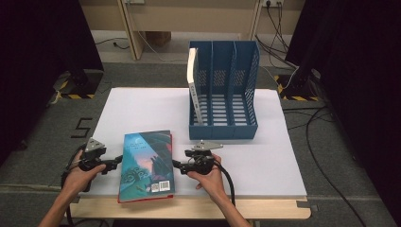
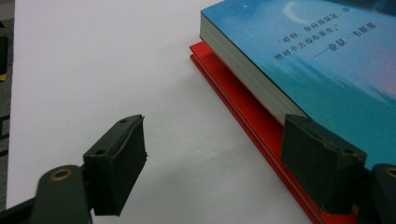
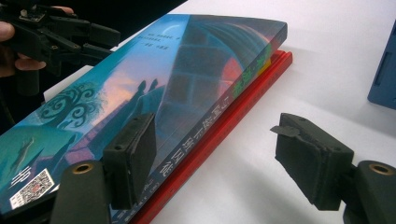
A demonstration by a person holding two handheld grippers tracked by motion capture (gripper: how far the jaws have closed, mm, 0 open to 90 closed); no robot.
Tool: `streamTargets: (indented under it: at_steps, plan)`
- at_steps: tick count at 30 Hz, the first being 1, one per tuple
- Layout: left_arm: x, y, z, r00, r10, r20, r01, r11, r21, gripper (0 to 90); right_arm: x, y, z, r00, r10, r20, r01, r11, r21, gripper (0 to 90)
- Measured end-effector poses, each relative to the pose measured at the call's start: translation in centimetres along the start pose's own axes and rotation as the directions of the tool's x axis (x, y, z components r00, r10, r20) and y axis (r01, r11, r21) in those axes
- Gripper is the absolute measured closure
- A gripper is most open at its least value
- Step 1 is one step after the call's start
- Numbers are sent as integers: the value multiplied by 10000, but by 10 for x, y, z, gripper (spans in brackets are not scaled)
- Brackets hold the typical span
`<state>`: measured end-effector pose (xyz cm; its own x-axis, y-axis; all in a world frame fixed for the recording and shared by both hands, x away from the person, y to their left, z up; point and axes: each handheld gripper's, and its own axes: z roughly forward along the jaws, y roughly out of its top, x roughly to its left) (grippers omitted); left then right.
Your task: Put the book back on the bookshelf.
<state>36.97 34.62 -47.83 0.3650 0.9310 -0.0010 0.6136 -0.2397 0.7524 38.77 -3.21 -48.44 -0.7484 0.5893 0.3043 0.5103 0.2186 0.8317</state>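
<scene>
A blue-covered book (image 1: 146, 161) lies flat on a thinner red book (image 1: 142, 198) near the table's front edge. My left gripper (image 1: 118, 161) is at the stack's left side and open. In the left gripper view (image 2: 219, 163) one jaw hangs over bare table, and the other stands against the page edge of the blue book (image 2: 327, 60), above the red book (image 2: 252, 112). My right gripper (image 1: 176, 164) is open at the spine side. In the right gripper view (image 3: 219, 158) one jaw is over the blue book's cover (image 3: 154, 88), and the other is over the table, past the red book (image 3: 219, 130).
A blue three-slot file rack (image 1: 224, 97) stands at the back of the white tabletop (image 1: 265, 156); a pale book (image 1: 193, 80) stands upright in its left slot. Cables trail over the floor on the right. My left gripper (image 3: 109, 42) also appears beyond the books in the right gripper view.
</scene>
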Motion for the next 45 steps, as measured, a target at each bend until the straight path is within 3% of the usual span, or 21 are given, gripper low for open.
streamTargets:
  at_steps: [18, 23, 35, 40, 45]
  plan:
    - [8, 3, -7, 9987, -354, 360, 351, 9993, 86, 162, -1, 0, -4, 10000, 32, 64, -31, 9999, -110, 301]
    - [2, 3, -7, 9974, -268, 665, 260, 9996, 133, 162, -1, 0, -4, 9999, 87, 57, -86, 9999, -114, 301]
    - [-4, 4, -9, 9982, -192, 560, 182, 9997, 180, 247, 4, -3, 8, 9993, 129, -344, -118, 9994, 334, 285]
    - [-7, 4, -7, 9960, -375, 816, 367, 9993, 114, 302, 5, -4, 14, 9983, 193, -555, -168, 9988, 457, 274]
    - [-9, 5, -6, 9963, -302, 805, 297, 9995, 66, 308, 4, -5, 18, 9959, 500, -747, -454, 9970, 621, 271]
